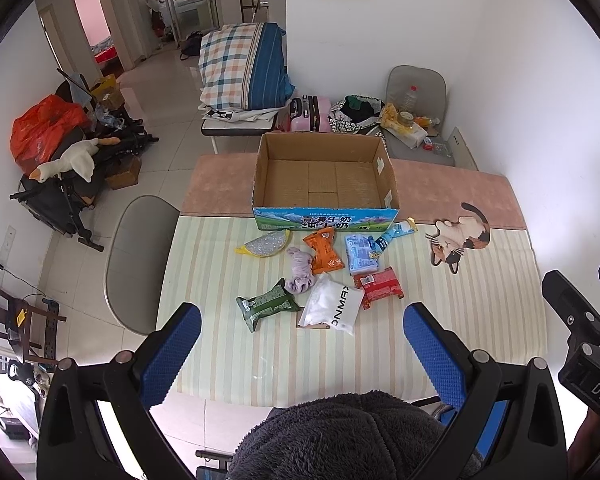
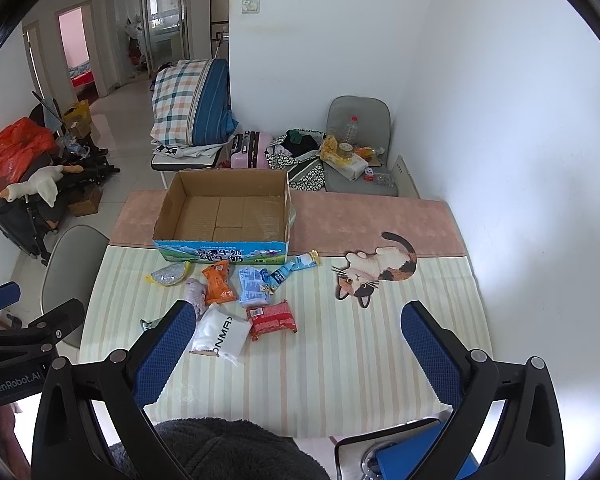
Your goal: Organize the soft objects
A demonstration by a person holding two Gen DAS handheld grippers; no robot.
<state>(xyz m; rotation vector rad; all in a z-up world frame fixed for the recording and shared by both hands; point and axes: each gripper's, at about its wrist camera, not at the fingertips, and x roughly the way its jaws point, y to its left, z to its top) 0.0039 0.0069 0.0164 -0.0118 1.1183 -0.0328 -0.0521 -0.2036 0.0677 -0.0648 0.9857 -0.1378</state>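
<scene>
Hovering above near table edge (image 1: 228, 376) with left gripper (image 1: 302, 344) and right gripper (image 2: 298, 340) both spread wide and empty, soft packets (image 1: 324, 268) lying clustered just before empty cardboard box (image 1: 324, 148); likely starting with nearest white pouch (image 1: 332, 308), pinching mid-body.

You get bright, even daylight in both views, with glare washing the white wall (image 2: 520, 140) on the right. Shadows on the surface (image 1: 228, 344) are faint. Fisheye bending curves the edges, dark corners vignette, and focus stays sharp.
</scene>
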